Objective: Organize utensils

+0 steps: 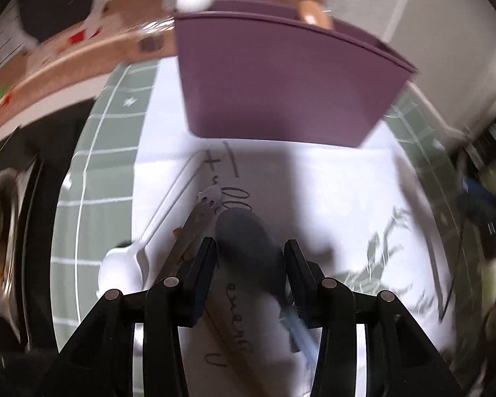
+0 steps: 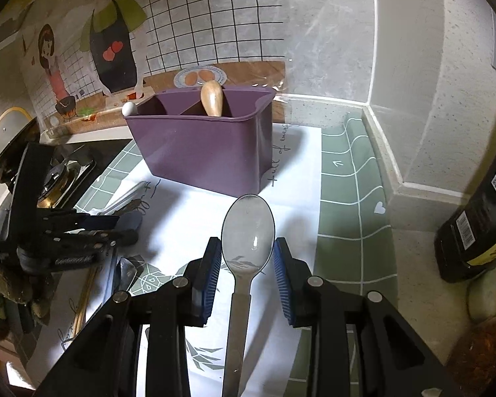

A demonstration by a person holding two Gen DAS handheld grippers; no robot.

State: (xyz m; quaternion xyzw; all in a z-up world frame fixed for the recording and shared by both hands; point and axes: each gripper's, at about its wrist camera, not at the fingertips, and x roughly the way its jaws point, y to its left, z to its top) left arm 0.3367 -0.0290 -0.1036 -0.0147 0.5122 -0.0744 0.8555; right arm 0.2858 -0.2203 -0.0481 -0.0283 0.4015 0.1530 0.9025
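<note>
Spoon (image 2: pixel 248 231) lies between spread right tongs (image 2: pixel 247 251), bowl past their tips, untouched.

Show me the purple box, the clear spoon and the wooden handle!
Purple box (image 2: pixel 208 152), right wrist view, front wall.
Clear spoon (image 2: pixel 248 228), right wrist view, bowl.
Wooden handle (image 2: pixel 211 99), right wrist view, rounded end sticking up.

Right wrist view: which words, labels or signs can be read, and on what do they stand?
"full of ener…": cursive on the mat beside the purple caddy; ending unclear.
Arrow and heart: on the mat's green grid border.
Dark bottle: QR code and label print, too small to read.
Other cursive on the mat: partly hidden, unreadable.
</note>
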